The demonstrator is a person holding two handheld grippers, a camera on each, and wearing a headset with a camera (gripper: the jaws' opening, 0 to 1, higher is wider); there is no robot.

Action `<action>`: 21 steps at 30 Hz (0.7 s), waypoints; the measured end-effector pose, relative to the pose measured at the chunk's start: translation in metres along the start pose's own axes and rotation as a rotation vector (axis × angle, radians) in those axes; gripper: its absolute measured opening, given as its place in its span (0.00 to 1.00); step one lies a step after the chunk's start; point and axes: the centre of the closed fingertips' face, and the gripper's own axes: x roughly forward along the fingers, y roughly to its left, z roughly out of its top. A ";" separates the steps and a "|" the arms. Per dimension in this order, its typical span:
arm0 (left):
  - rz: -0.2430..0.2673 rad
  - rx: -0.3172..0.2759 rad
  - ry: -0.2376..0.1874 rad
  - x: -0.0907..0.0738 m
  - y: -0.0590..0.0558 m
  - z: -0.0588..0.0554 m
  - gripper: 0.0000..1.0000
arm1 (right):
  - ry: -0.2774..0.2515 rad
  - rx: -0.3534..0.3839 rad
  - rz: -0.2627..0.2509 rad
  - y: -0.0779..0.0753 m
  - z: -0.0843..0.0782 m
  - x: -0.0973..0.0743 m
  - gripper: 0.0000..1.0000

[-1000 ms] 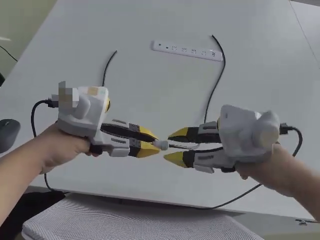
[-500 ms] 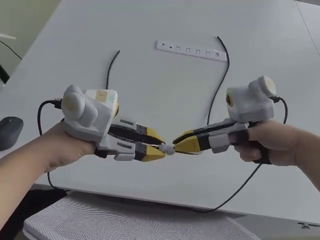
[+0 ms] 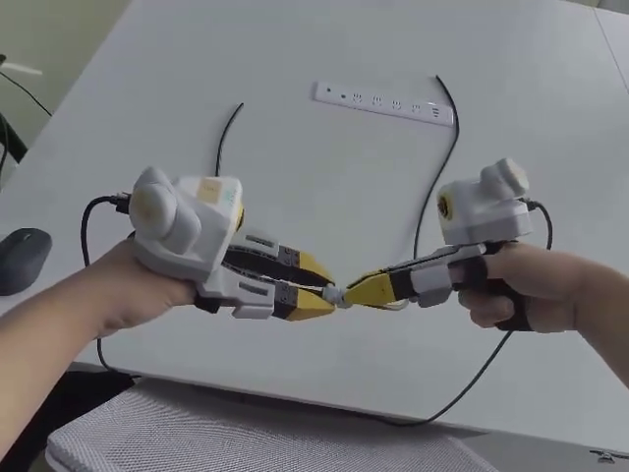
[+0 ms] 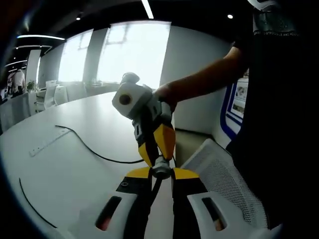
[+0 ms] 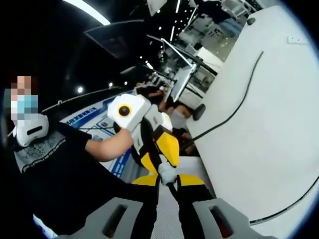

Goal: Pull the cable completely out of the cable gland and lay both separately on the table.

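Head view, lower centre: left gripper [image 3: 319,298] clamped on the cable gland [image 3: 334,293], right gripper [image 3: 356,292] closed against it, both above the table [image 3: 295,147].

Left gripper view, centre: gland between its tips.

Right gripper view, lower centre: jaws pinch the cable [image 5: 174,191]. Best pull straight apart, gland held firm.
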 end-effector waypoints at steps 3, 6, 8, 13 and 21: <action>-0.004 -0.003 0.002 0.000 -0.001 -0.001 0.15 | 0.036 -0.047 -0.010 0.002 -0.004 0.001 0.09; -0.008 -0.015 0.011 0.001 -0.001 -0.004 0.15 | 0.076 -0.202 -0.055 0.001 -0.006 0.003 0.08; 0.000 -0.026 0.019 0.000 0.000 -0.006 0.15 | 0.085 -0.255 -0.094 -0.002 -0.004 0.004 0.08; 0.008 -0.076 0.001 -0.005 0.004 -0.007 0.15 | 0.119 -0.518 -0.237 -0.001 -0.001 0.007 0.07; -0.004 -0.159 -0.019 -0.008 0.003 -0.015 0.15 | 0.233 -0.876 -0.477 -0.006 -0.006 0.012 0.07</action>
